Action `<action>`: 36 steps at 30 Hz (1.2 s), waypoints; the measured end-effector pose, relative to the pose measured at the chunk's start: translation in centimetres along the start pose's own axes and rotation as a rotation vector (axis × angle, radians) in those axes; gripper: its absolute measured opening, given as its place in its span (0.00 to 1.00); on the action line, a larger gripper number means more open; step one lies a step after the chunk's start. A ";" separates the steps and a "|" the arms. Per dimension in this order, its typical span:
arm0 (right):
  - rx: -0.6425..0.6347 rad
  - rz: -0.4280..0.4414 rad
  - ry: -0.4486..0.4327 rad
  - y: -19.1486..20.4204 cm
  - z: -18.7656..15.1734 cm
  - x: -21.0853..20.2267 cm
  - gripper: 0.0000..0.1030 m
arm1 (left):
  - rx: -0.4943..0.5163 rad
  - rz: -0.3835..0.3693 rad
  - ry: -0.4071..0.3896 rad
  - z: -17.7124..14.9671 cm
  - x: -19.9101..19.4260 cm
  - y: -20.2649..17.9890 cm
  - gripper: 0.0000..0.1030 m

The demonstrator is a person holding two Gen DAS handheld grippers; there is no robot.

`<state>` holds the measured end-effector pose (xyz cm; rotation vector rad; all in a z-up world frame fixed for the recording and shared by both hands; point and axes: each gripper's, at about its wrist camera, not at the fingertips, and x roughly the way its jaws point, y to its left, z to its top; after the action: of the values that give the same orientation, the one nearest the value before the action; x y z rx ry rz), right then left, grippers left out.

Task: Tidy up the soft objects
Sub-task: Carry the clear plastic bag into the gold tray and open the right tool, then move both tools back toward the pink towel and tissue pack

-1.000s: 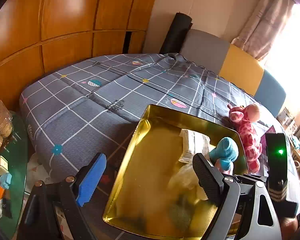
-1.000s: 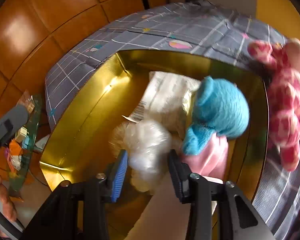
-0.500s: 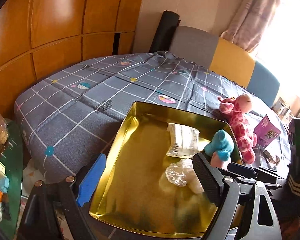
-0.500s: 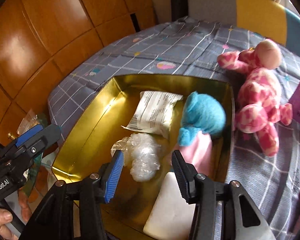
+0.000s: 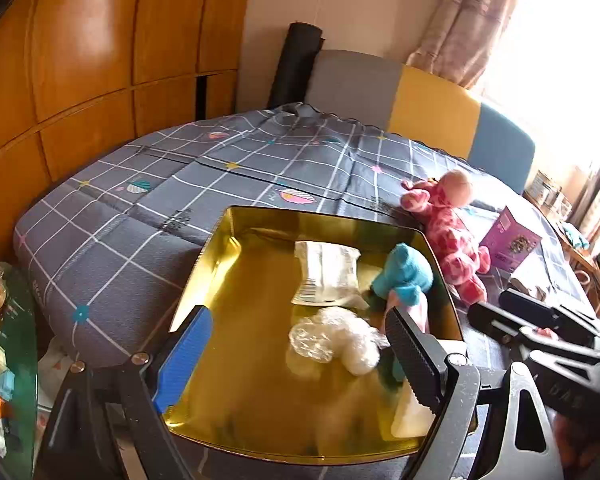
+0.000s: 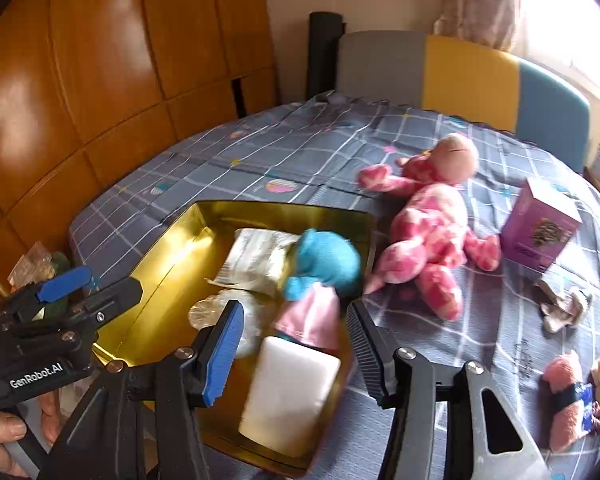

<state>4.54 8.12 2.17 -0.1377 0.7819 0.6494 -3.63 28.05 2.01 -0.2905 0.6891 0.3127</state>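
Now both tongs hang empty above the gold tray [image 5: 204,264]: the left tongs [image 5: 300,364] gape wide, while the right tongs [image 6: 296,340] stand half open, their jaws having just been opening with nothing between them. Just ahead of the right tongs lie a plastic wad [image 6: 224,312], blue toy [image 6: 324,264] and white block [image 6: 292,392]. Next, probably, comes the pink plush [image 6: 428,232] to their right, best gripped mid-body. A checked bedspread [image 6: 300,152] meets wooden panels [image 6: 100,60].
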 end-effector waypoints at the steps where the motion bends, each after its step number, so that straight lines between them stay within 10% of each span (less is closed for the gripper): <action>1: 0.012 -0.006 -0.004 -0.5 -0.1 -0.3 0.53 | 0.006 -0.004 0.002 -0.1 0.0 -0.2 0.86; 15: 0.137 -0.208 -0.033 -10.6 -3.6 -6.1 0.53 | 0.148 -0.091 0.024 -0.3 0.1 -6.3 0.86; 27: 0.523 -0.566 -0.052 -27.1 -9.6 -15.1 0.53 | 0.380 -0.287 0.068 0.3 1.5 -17.6 0.86; 36: 0.687 -0.614 -0.023 -33.0 -14.6 -17.4 0.53 | 0.450 -0.525 0.357 -2.5 6.3 -29.0 0.72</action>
<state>5.91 -31.88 -0.02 0.2533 0.8465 -0.2137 10.38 1.83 0.57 -0.0868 0.9803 -0.4041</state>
